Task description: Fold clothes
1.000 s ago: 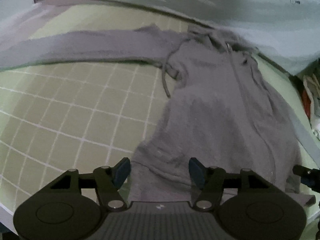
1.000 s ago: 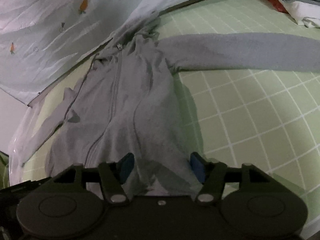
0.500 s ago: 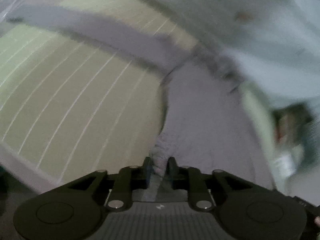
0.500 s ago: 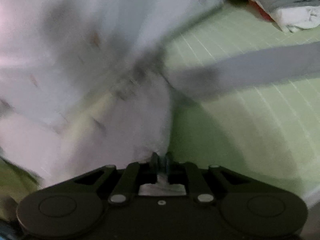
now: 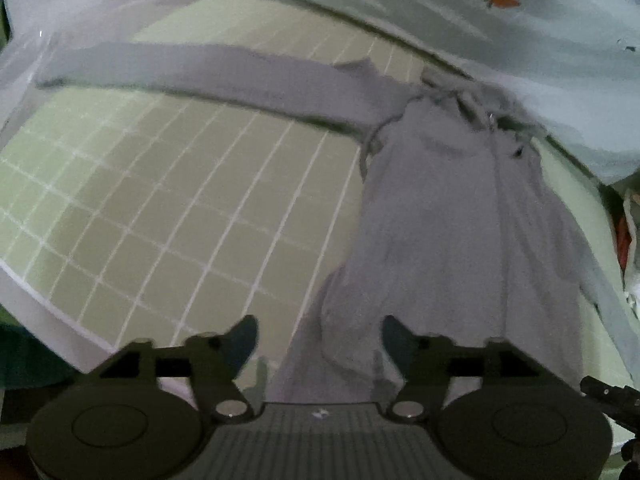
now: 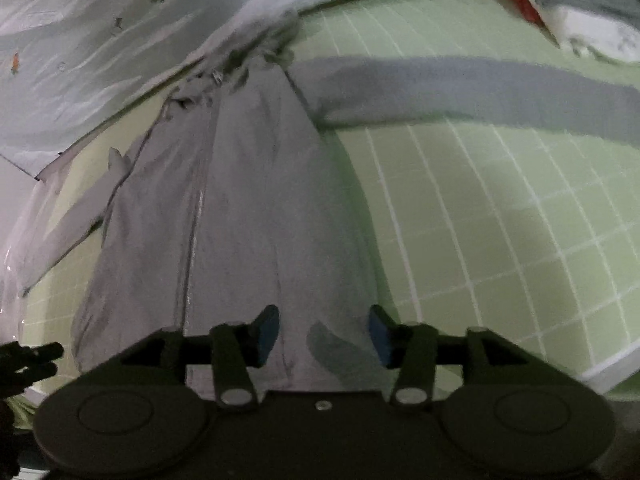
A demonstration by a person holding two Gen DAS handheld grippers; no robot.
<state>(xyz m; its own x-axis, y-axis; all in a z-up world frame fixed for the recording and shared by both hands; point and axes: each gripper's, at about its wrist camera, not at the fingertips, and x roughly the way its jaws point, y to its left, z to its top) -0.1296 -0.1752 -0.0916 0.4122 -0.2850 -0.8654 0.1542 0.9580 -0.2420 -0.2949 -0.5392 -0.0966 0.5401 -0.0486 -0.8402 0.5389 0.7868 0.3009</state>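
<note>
The grey hoodie [image 5: 452, 216] lies zip-up and spread on the green gridded mat [image 5: 168, 208], hood toward the pale sheet [image 5: 500, 40] at the far edge, one sleeve [image 5: 224, 72] stretched out to the side and the other sleeve [image 6: 460, 84] stretched the opposite way in the right view. Both pairs of jaws have just been opening: the left gripper [image 5: 320, 338] stands wide apart over the hem's corner, with cloth between the pads but not pressed, and the right gripper [image 6: 323, 330] is likewise apart above the hem, gripping nothing. The hoodie looks soft, limp and fairly thick, a fleece-like knit that should drape, wrinkle and drag on the mat rather than slide; it will not hold shape when lifted. Good holds are probably the cuffs or the shoulder seams for bringing each sleeve across the body, then the hem corners for folding upward.
</note>
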